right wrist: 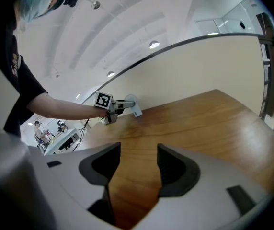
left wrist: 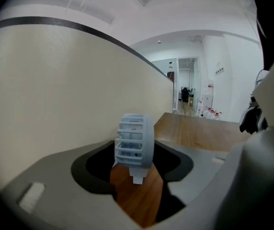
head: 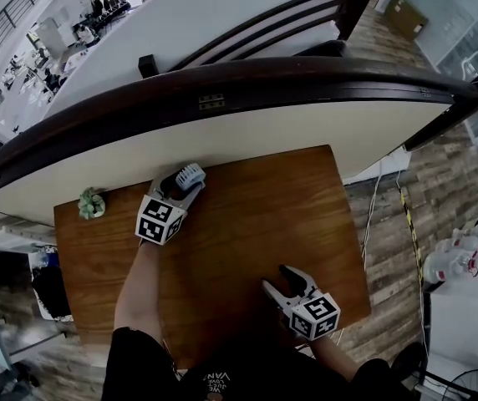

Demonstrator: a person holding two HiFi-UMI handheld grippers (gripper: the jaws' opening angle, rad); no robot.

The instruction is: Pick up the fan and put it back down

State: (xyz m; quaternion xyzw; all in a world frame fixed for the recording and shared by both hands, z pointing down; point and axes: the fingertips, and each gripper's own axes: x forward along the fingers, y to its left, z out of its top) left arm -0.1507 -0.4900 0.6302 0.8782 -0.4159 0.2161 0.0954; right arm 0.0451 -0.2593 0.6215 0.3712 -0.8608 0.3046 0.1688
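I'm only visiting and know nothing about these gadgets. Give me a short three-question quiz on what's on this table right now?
1. True or false: the right gripper has the fan between its jaws.
2. What stands between the jaws of the left gripper? A) fan B) cup C) nothing
3. What colour is the crumpled thing near the table's far left corner?
Key: 1 false; 2 A; 3 green.
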